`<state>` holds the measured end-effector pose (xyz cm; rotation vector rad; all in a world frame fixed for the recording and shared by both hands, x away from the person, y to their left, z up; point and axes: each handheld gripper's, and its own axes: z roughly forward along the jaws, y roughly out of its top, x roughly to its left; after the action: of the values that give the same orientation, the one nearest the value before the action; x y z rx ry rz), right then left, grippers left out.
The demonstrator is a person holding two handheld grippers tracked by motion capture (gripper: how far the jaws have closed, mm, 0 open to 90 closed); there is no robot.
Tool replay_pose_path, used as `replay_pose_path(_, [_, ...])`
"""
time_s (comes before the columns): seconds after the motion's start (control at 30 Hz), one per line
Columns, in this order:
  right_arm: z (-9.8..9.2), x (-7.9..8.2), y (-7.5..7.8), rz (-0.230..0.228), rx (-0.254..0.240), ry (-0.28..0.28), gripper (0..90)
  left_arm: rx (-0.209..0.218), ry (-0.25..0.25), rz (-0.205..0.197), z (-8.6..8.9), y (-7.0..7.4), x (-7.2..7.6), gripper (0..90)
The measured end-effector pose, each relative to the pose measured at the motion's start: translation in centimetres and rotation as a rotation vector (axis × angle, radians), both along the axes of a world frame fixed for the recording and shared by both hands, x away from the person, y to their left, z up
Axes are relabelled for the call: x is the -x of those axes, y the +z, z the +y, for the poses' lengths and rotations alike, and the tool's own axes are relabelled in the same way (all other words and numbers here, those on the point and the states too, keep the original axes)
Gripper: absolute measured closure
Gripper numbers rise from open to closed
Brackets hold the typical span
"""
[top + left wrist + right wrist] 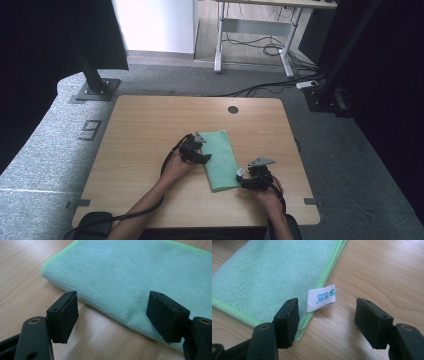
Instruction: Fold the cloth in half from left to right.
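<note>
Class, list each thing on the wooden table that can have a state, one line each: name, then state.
Folded green microfibre cloth: folded, lying flat on the light wooden table, held by neither gripper.
White care label: sticking out from the cloth's edge, curled up.
Left gripper: open, jaws over the cloth's folded edge.
Right gripper: open, by the label corner.
</note>
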<state>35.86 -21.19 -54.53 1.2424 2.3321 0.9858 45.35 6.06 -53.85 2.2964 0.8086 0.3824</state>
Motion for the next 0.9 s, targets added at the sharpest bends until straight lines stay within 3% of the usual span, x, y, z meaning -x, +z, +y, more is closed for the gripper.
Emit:
replay_pose_path(0.1, [0.0, 0.0, 0.0, -0.002, -0.001, 0.001, 34.2, 0.000, -0.009, -0.009, -0.2, 0.0, 0.9, 25.2])
replay_pose_path(0.2, [0.0, -0.1, -0.1, -0.005, -0.001, -0.001, 33.3, -0.002, -0.040, -0.014, -0.6, 0.1, 3.2, 25.2])
replay_pose_path(0.23, [0.0, -0.1, -0.1, -0.005, -0.001, -0.001, 33.3, -0.002, -0.040, -0.014, -0.6, 0.1, 3.2, 25.2])
replay_pose_path(0.27, [-0.1, -0.1, -0.1, -0.006, -0.003, 0.000, 32.9, 0.000, -0.058, -0.014, -0.8, 0.1, 4.5, 24.9])
replay_pose_path(0.37, [-0.1, -0.1, -0.1, -0.006, -0.003, -0.001, 32.6, 0.000, -0.069, -0.015, -0.9, 0.1, 5.6, 24.3])
replay_pose_path(0.47, [-0.1, -0.1, -0.2, -0.008, -0.005, -0.002, 30.0, 0.008, -0.067, 0.002, -1.1, -0.3, 7.1, 24.3])
replay_pose_path(0.67, [-0.2, -0.3, -0.4, -0.013, -0.001, -0.022, 20.7, 0.025, -0.043, 0.031, -0.5, -0.4, 8.4, 24.5])
replay_pose_path(0.9, [0.2, -0.3, -0.5, -0.012, 0.007, -0.029, 15.0, 0.027, -0.032, 0.061, 0.2, -0.5, 7.9, 20.6])
